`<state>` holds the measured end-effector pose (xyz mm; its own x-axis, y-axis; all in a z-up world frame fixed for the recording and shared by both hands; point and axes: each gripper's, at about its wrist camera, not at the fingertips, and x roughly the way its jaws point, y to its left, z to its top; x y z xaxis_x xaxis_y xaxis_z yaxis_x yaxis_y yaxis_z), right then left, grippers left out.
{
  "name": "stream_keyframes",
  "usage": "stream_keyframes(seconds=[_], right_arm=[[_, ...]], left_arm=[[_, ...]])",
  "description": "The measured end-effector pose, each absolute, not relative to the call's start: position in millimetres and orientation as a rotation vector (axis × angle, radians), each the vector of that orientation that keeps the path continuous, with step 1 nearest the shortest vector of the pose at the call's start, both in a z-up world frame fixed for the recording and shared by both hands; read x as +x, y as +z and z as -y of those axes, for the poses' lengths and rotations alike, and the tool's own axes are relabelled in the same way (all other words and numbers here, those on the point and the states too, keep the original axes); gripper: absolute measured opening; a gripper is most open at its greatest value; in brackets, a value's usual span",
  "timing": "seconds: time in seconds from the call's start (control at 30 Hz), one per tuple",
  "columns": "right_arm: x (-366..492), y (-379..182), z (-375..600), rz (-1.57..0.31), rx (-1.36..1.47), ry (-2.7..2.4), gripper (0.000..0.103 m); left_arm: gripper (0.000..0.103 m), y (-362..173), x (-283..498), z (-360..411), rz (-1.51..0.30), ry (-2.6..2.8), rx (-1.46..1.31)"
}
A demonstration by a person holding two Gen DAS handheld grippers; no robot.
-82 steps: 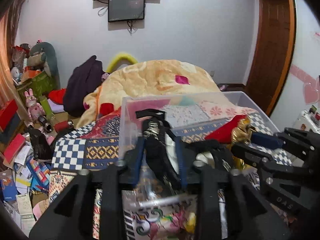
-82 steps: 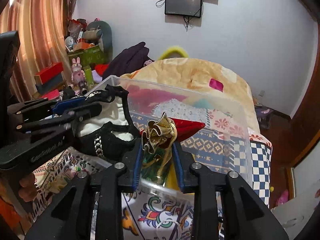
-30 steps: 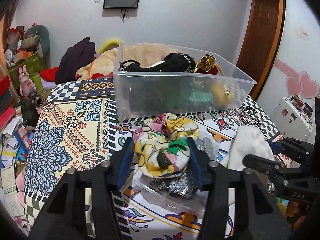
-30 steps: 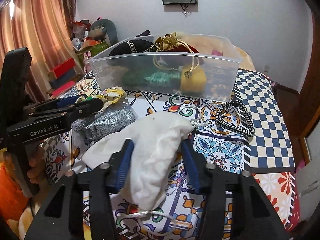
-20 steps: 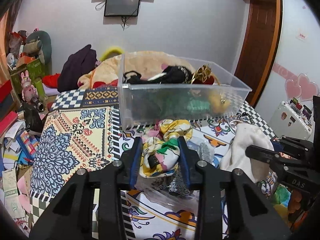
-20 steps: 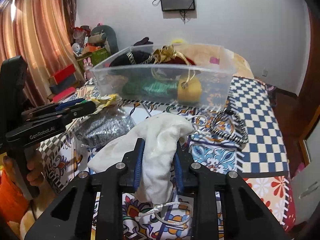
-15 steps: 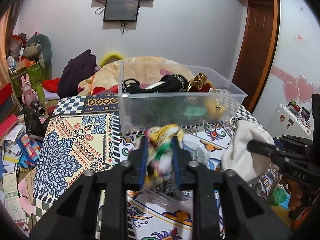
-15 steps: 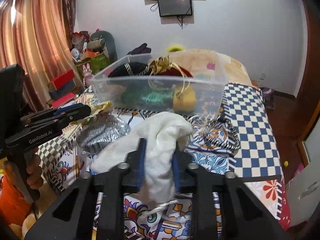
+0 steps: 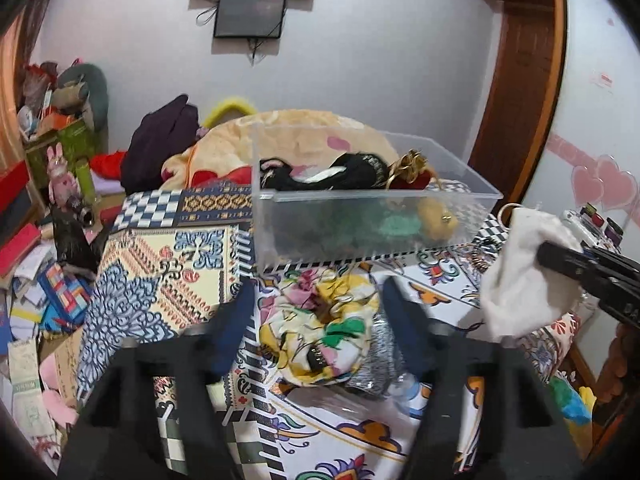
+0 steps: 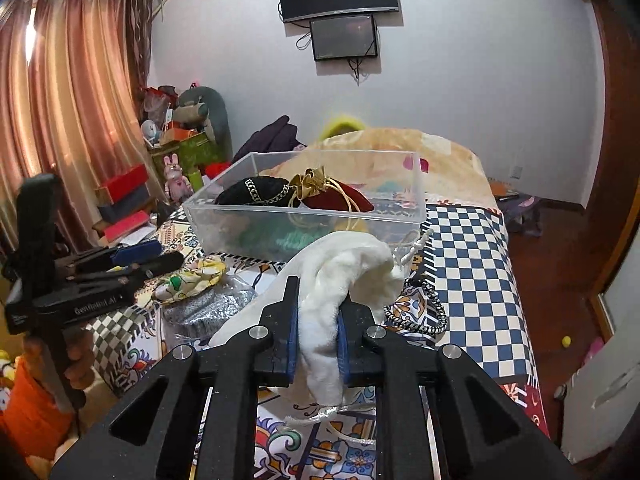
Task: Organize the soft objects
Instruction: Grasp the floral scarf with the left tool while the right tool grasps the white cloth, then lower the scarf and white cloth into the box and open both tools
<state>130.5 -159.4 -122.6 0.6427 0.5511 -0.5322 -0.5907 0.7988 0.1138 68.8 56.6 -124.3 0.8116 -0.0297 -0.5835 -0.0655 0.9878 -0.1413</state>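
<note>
Left tool [image 9: 316, 320]: jaws apart, straddling floral scrunchie [image 9: 320, 340] on patterned bed cover [image 9: 160, 264]; "GenRobot.AI" printed on its arm. Clear bin [image 10: 304, 204] behind holds black, gold and red soft items. Right tool [image 10: 316, 332]: clamped on white fuzzy drawstring pouch [image 10: 344, 272], raised off the bed.

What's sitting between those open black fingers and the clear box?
In the left wrist view, a floral cloth on a silver pouch lies before the box.
</note>
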Motion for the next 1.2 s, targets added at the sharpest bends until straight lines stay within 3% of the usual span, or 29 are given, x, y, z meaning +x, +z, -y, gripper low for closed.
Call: stream_keyframes(seconds=[0.27, 0.43, 0.57, 0.67, 1.2], right_arm=[[135.2, -127.3, 158.9, -0.599, -0.067, 0.649, 0.014], [137.1, -127.6, 160.8, -0.6, -0.06, 0.643, 0.014], [137.7, -125.3, 162.0, -0.591, -0.063, 0.634, 0.014], [138.7, -120.8, 162.7, -0.576, -0.067, 0.628, 0.014], [169.4, -62.9, 153.1, -0.377, -0.107, 0.565, 0.014]], left_arm=[[0.066, -152.4, 85.5, -61.1, -0.736, -0.007, -0.211], [0.048, -153.2, 85.6, -63.6, -0.73, -0.067, -0.254], [0.025, -149.1, 82.6, -61.9, -0.715, -0.067, -0.249], [0.018, -140.1, 77.0, -61.8, -0.685, -0.054, -0.238], [0.017, -59.9, 62.7, -51.4, -0.461, -0.027, -0.129]])
